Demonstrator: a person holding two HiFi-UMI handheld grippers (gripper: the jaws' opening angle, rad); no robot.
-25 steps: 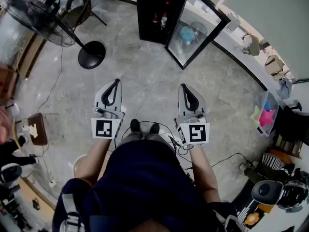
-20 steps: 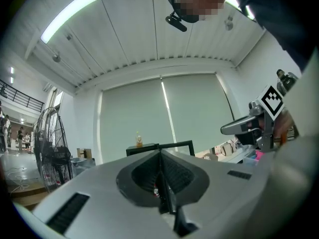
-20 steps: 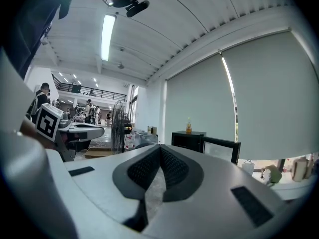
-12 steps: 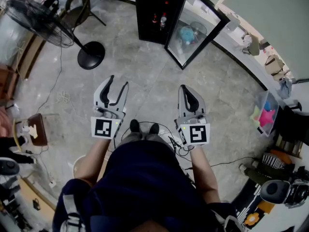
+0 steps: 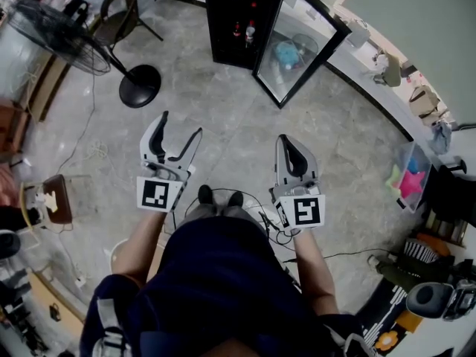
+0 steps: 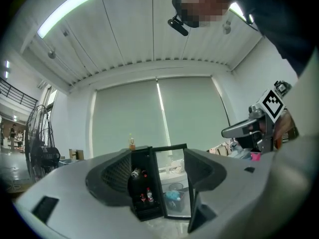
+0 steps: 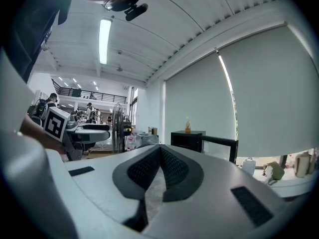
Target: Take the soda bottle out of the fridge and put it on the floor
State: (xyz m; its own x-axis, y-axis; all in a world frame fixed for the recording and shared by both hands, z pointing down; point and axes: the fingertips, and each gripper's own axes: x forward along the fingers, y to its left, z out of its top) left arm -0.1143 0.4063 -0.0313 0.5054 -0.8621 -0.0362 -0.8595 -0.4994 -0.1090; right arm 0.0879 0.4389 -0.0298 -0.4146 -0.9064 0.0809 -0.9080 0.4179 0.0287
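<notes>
Soda bottle (image 5: 251,31), probably that small one, sits in the open fridge (image 5: 222,50), well ahead. Left gripper (image 5: 181,125) fingers just opened wide, empty; right gripper (image 5: 287,140) fingers closed, empty. Whole job's left.

**Head view:** I look steeply down past the person's torso (image 5: 223,274) onto the floor (image 5: 245,117), with both grippers close below and the fridge (image 5: 227,28) well away at the frame's top.

**Left gripper view:** mounted on the left gripper (image 5: 181,123), low and level, I face the open fridge through jaws that have just been opening, nothing between them.

**Right gripper view:** from the right gripper (image 5: 283,138) I face level over closed jaws, with the fridge right of centre.

All three views share the fridge and the standing fan (image 5: 67,36). Each gripper view catches the other gripper at its edge.
</notes>
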